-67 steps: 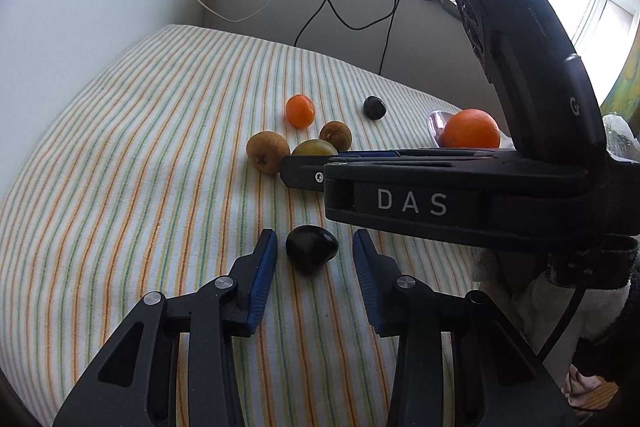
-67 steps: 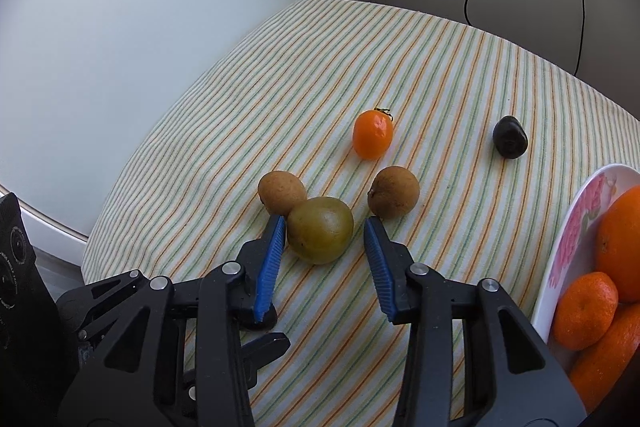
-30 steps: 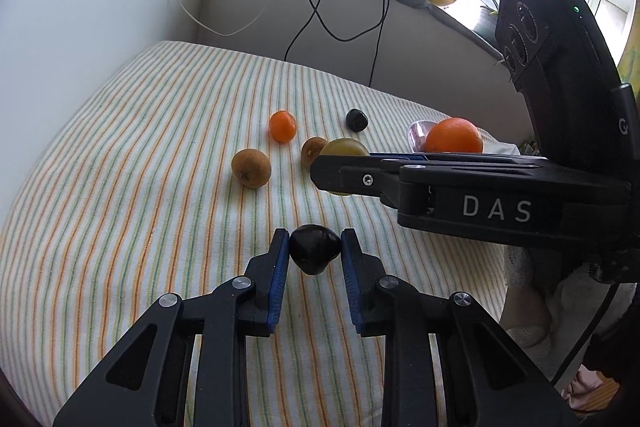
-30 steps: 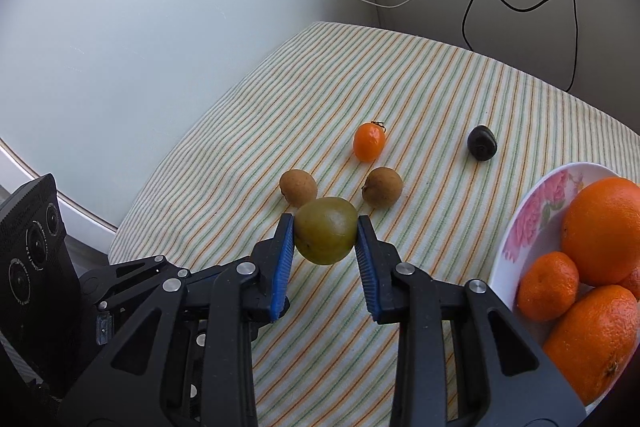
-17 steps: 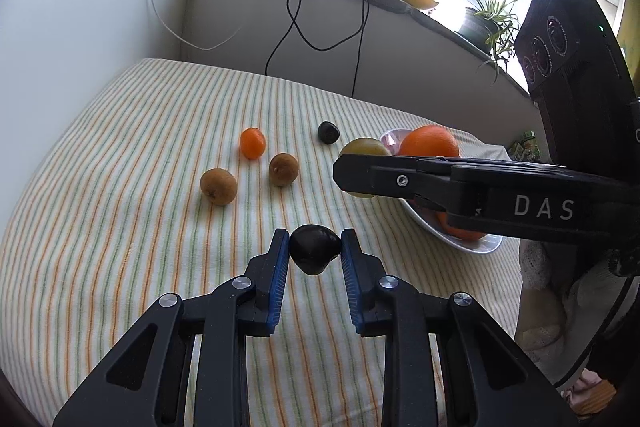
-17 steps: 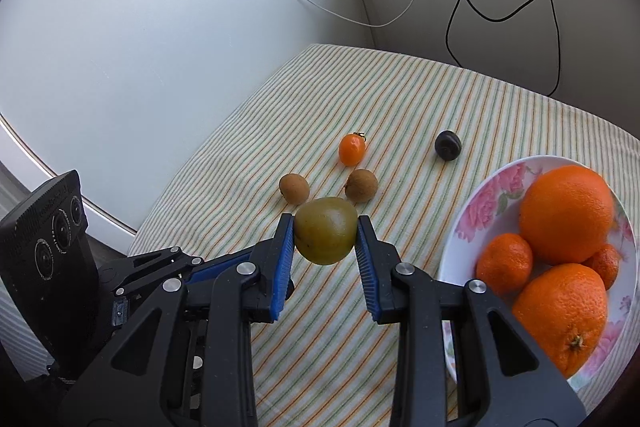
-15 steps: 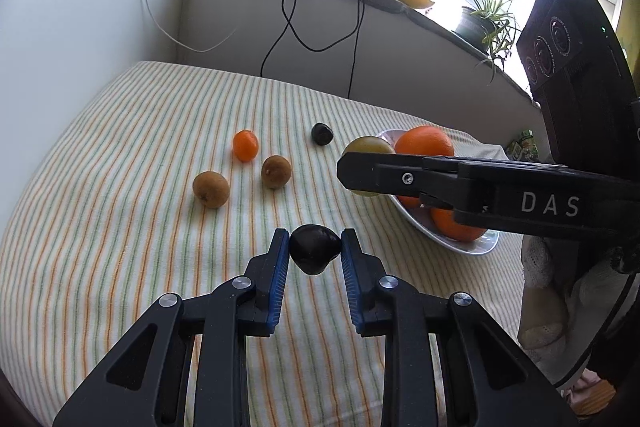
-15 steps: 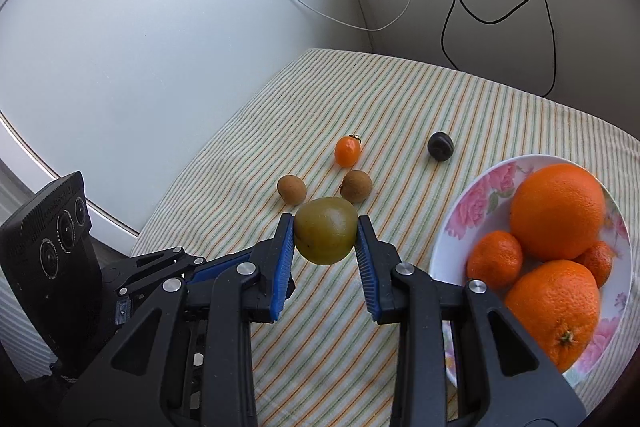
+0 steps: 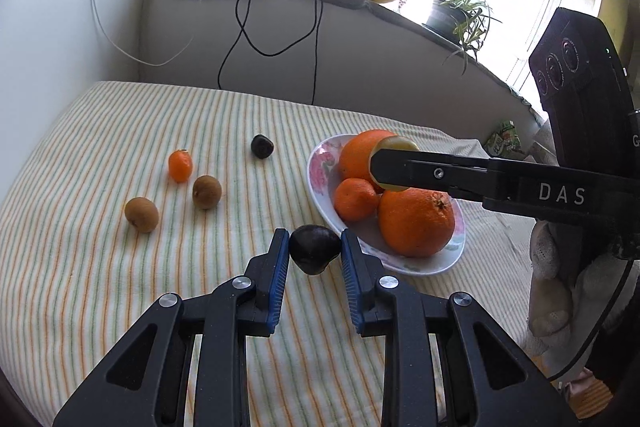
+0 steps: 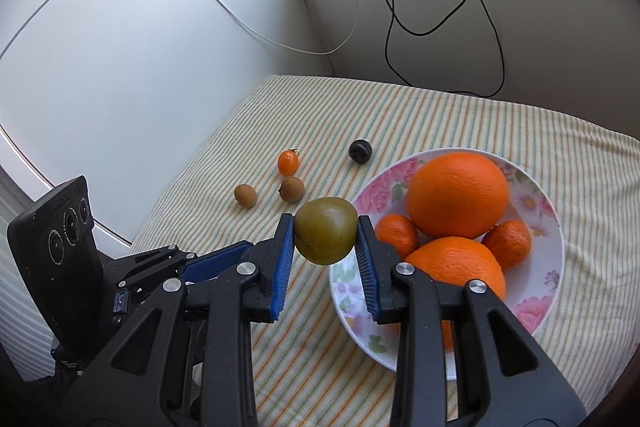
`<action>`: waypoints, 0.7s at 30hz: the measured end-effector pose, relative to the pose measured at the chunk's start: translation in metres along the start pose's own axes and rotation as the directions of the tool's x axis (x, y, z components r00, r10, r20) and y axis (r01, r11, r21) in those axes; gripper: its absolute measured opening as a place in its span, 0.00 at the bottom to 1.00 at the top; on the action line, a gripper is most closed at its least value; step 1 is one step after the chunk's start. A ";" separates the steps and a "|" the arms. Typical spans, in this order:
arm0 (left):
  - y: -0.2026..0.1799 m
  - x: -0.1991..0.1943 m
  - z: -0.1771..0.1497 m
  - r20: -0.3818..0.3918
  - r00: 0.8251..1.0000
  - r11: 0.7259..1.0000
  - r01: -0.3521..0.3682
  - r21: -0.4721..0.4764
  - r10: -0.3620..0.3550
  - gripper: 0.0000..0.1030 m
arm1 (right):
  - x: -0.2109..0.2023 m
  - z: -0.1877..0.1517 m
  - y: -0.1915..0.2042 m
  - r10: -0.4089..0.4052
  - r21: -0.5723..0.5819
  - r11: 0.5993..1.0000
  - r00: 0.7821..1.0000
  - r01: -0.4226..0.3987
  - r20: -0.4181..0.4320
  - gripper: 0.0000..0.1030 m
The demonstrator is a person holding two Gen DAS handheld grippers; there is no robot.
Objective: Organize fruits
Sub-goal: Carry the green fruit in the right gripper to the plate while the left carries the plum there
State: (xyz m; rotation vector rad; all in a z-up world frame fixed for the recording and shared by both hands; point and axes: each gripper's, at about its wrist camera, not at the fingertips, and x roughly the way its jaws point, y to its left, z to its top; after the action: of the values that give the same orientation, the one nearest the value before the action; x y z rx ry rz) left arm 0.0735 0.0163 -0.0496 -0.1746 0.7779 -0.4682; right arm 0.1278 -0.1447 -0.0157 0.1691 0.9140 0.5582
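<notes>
My left gripper (image 9: pixel 315 253) is shut on a dark, almost black fruit (image 9: pixel 314 247), held above the striped cloth just left of the floral plate (image 9: pixel 320 171). My right gripper (image 10: pixel 325 237) is shut on a green-brown round fruit (image 10: pixel 326 235), held over the left rim of the plate (image 10: pixel 548 223). In the left wrist view that fruit (image 9: pixel 394 146) sits clamped over the plate's oranges. The plate holds two big oranges (image 10: pixel 458 195) and two small mandarins (image 10: pixel 396 234). Loose on the cloth lie two brown fruits (image 9: pixel 141 214), a small orange fruit (image 9: pixel 180 166) and another dark fruit (image 9: pixel 262 146).
The striped cloth (image 9: pixel 100 131) covers a table set against white walls. Black and white cables (image 9: pixel 248 27) hang from a sill behind. A gloved hand (image 9: pixel 550 291) holds the right gripper's handle at the right edge. The table's left edge (image 10: pixel 192 163) drops off beside a white panel.
Both grippers have risen and moved right toward the plate, each carrying its fruit. The plate with oranges has come fully into both views; the loose fruits now lie farther left.
</notes>
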 end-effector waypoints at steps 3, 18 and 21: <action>-0.009 0.005 0.004 -0.002 1.000 1.000 0.008 0.013 -0.008 0.24 | -0.010 -0.002 -0.012 -0.022 0.009 1.000 1.000 0.022 0.011 0.31; -0.039 0.034 0.008 -0.038 0.999 0.999 0.030 0.045 -0.028 0.24 | -0.040 -0.008 -0.077 -0.128 0.083 0.989 0.991 0.124 0.039 0.31; -0.041 0.037 0.009 -0.043 0.999 0.998 0.026 0.049 -0.024 0.24 | -0.042 -0.010 -0.089 -0.144 0.098 0.985 0.989 0.140 0.036 0.31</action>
State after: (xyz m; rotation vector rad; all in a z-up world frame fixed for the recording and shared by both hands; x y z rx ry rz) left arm 0.0883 -0.0374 -0.0535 -0.1287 0.8060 -0.5161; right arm 0.1337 -0.2428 -0.0254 0.1994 0.9032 0.3779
